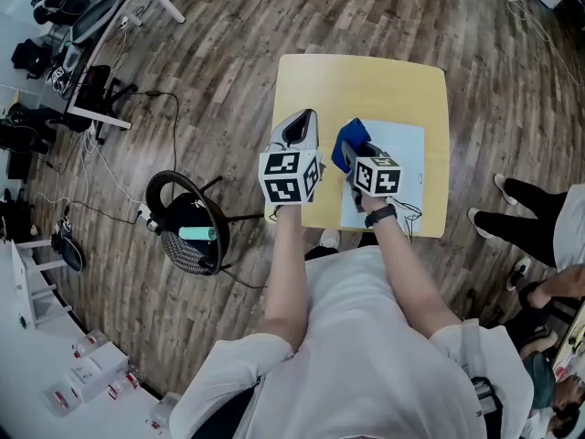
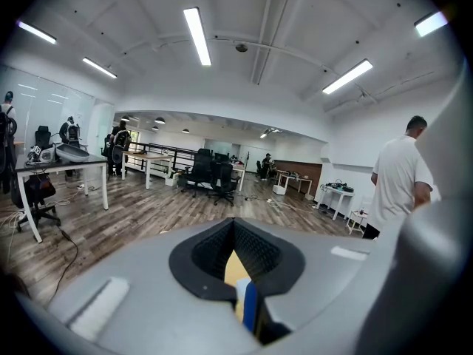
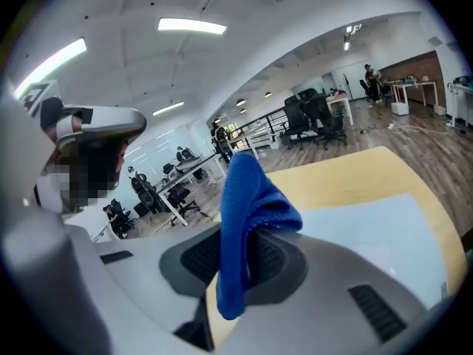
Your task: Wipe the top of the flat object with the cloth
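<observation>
Held both forearms out toward 12 o'clock, side by side, elbows bent. Carried the left gripper (image 1: 300, 128) with tips aimed at 12 o'clock, jaws pressed together. Carried the right gripper (image 1: 355, 143) at 3 o'clock of the left one, near but not touching it, tips toward 11 o'clock, jaws clamped on a cloth (image 3: 247, 198) standing up between them.

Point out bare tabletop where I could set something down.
Bare: the far strip of the yellow table beyond the white flat sheet, and its left side ahead of the left gripper. Crowded: the near half, where the right gripper clamps the blue cloth at the sheet's left edge.
</observation>
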Available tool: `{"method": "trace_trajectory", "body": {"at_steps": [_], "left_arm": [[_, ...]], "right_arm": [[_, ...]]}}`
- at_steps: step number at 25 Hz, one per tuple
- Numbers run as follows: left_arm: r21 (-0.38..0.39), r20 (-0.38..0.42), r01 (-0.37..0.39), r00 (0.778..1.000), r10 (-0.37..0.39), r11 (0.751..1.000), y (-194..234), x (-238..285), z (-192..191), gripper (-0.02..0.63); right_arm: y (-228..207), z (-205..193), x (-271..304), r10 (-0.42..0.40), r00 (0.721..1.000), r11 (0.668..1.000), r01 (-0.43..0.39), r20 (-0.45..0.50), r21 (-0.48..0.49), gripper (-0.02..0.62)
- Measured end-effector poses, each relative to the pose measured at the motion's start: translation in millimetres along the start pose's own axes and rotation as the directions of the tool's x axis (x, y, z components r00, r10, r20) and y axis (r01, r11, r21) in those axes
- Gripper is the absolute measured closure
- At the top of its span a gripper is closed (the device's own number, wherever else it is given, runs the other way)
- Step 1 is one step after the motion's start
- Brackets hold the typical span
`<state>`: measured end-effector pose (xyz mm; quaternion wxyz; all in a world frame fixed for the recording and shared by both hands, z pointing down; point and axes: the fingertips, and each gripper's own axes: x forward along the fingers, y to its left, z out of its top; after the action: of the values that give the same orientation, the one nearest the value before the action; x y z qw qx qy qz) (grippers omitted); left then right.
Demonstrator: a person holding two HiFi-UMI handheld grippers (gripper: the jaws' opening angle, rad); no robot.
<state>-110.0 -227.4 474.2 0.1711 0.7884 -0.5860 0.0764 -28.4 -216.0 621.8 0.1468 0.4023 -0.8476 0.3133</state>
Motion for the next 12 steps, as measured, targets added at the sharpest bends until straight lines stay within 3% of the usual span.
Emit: {"method": "trace_trajectory", "body": {"at_steps": [5,9,12], "left_arm": [[-0.005,0.005,0.022,1.000,-0.022,1.000,-4.1,2.7,2.8,0.601],[0.008,0.006,0.051,0.999,-0.051,0.999,-15.6,8.8,6.8,0.601],[0.015,-0.002,0.071,0.997,-0.071,0.997,-24.4,13.5,7.3,0.600]], "right_arm": [[-40.0,-22.9,-11.2,-0.108,0.992,0.994,0.106,-0.058,-0.034,0.528],[-91.6,-26.9,-38.9,-0.209,0.977,0.977,0.210,-0.050,0.017,0.528],[-137.3,-25.2,-69.9,-0.312,0.949,0.947,0.314,-0.037,0.073,0.528]]}}
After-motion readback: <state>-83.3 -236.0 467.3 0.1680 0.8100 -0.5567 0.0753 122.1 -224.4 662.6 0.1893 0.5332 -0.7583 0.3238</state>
